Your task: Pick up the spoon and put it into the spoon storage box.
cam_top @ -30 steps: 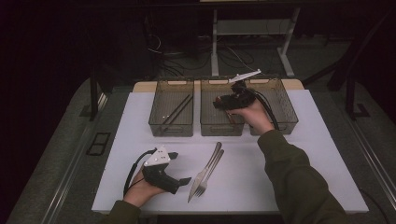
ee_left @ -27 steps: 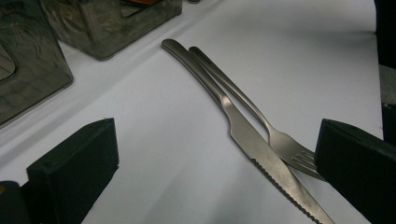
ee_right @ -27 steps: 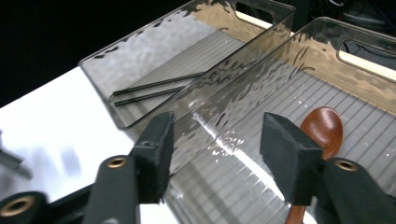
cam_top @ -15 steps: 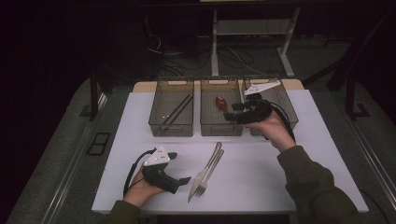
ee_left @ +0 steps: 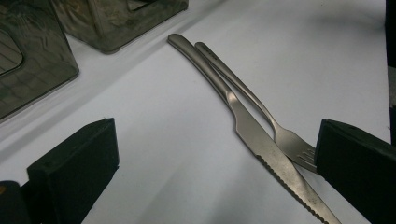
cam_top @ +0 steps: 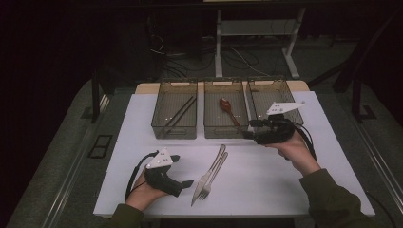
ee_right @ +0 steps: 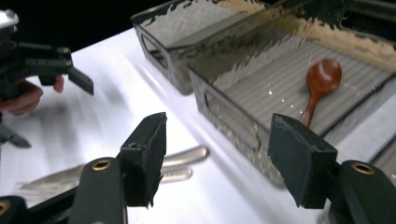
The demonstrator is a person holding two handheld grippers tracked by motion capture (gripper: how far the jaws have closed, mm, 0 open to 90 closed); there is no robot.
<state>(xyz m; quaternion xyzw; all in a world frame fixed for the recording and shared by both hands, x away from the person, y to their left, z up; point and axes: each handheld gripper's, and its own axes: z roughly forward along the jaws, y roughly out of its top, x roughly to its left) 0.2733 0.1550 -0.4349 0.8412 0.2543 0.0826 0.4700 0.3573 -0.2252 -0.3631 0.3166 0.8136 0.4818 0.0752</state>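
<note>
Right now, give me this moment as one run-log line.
left gripper: open, beside knife and fork | right gripper: open, empty | spoon: middle bin

Bare bench (cam_top: pixel 266 183) lies open between the 2 hand-held grippers; just ahead of the left hand-held gripper (ee_left: pixel 215 154) the knife (ee_left: pixel 261 144) and fork (ee_left: pixel 285 140) lie touching; ahead of the right hand-held gripper (ee_right: pixel 217 154) the middle bin (ee_right: pixel 233 121) wall blocks low passage.

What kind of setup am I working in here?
Probably a lab workbench for sorting cutlery: a white table, three clear bins in a row, a knife and fork, with cables on the floor behind.
</note>
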